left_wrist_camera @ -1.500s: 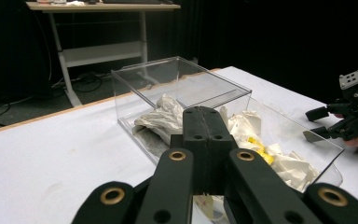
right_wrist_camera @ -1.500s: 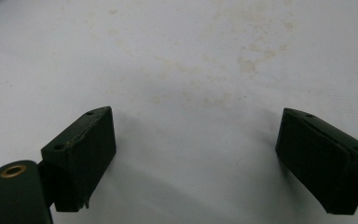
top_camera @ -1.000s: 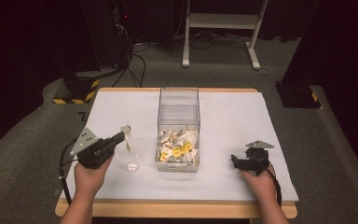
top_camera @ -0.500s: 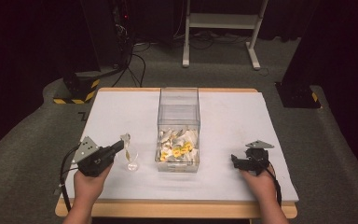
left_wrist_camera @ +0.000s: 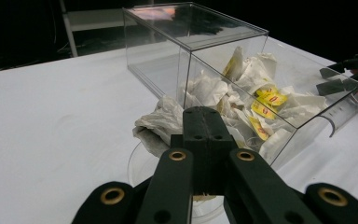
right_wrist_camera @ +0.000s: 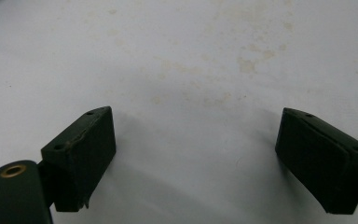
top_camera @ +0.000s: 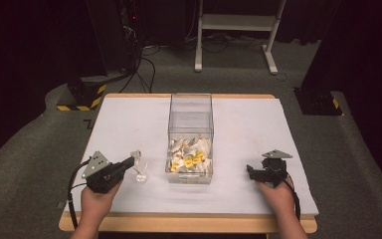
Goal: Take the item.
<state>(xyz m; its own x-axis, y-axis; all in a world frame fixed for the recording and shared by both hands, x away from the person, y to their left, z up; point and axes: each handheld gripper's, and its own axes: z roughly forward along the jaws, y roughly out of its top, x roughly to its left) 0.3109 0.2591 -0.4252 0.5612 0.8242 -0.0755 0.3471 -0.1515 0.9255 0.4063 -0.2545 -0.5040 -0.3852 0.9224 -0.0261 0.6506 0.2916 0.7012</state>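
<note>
The left gripper (top_camera: pixel 131 162) is clamped on a tea bag (left_wrist_camera: pixel 161 125), holding it over a small clear dish (top_camera: pixel 140 174) near the surface's (top_camera: pixel 129 114) front-left edge — just beside the clear box (top_camera: pixel 190 124) of tea bags. The right gripper (top_camera: pixel 251 172) rests near the front-right edge, jaws wide — nothing between them.

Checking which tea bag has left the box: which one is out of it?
The tea bag pinched in the left gripper, above the glass dish; the others lie inside the clear box.
</note>
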